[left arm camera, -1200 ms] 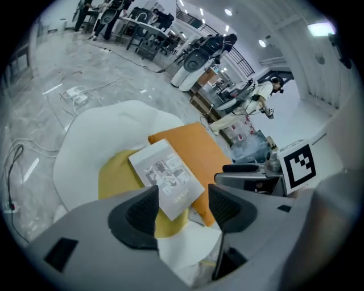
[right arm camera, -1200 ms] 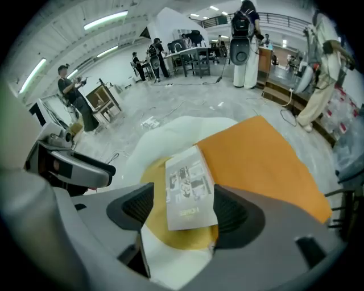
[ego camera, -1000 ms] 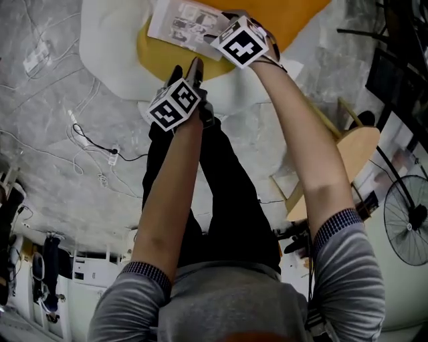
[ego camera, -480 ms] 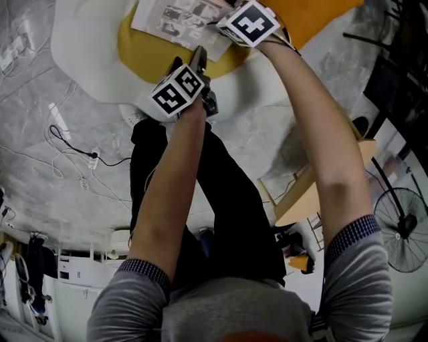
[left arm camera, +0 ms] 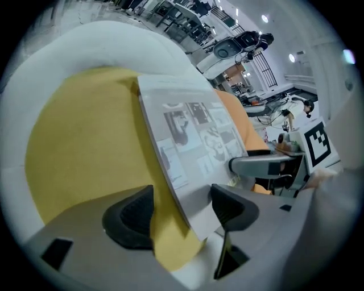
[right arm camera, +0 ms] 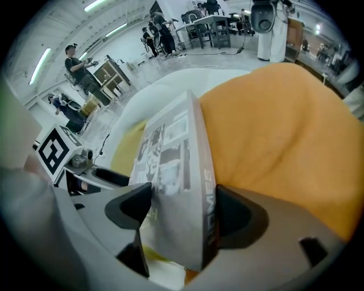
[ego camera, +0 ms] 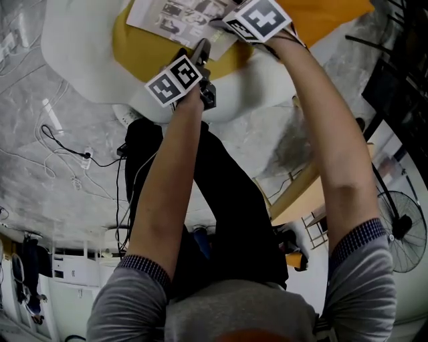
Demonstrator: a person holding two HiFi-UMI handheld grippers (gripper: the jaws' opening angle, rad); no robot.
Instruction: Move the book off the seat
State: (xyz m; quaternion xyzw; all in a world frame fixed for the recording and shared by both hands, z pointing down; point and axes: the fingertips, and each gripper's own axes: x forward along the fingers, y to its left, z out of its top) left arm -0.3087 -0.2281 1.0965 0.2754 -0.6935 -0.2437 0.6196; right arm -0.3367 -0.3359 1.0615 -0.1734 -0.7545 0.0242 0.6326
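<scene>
Book not yet off the seat: the thin grey book with black-and-white photo panels on its cover (ego camera: 177, 17) lies on the flat mustard-yellow seat cushion (ego camera: 144, 50) of the rounded white armchair (ego camera: 73, 60), cover up. A bright orange fabric cushion (right arm camera: 273, 125) sits just beside its spine side. You stand over the chair with both forearms reaching down to the book's near edge, one gripper at each near corner. Your left gripper (left arm camera: 181, 211) has its jaws spread wide, and they have just been opening. One near corner of the book lies between them. That corner sits closer to the pad on the view's right, while the other pad (left arm camera: 133, 219) hangs over bare yellow cushion, clear of the cover. No pinch there. Your right gripper (right arm camera: 183, 215) straddles the other near corner, at the lettered spine. Its jaws stand wide too and have just been closing a little. The corner fills nearly the whole gap (cover toward one pad, spine toward the other), with both pads just beside it, but it does not look clamped. In the head view the two marker cubes sit near each other above the book's near edge.
</scene>
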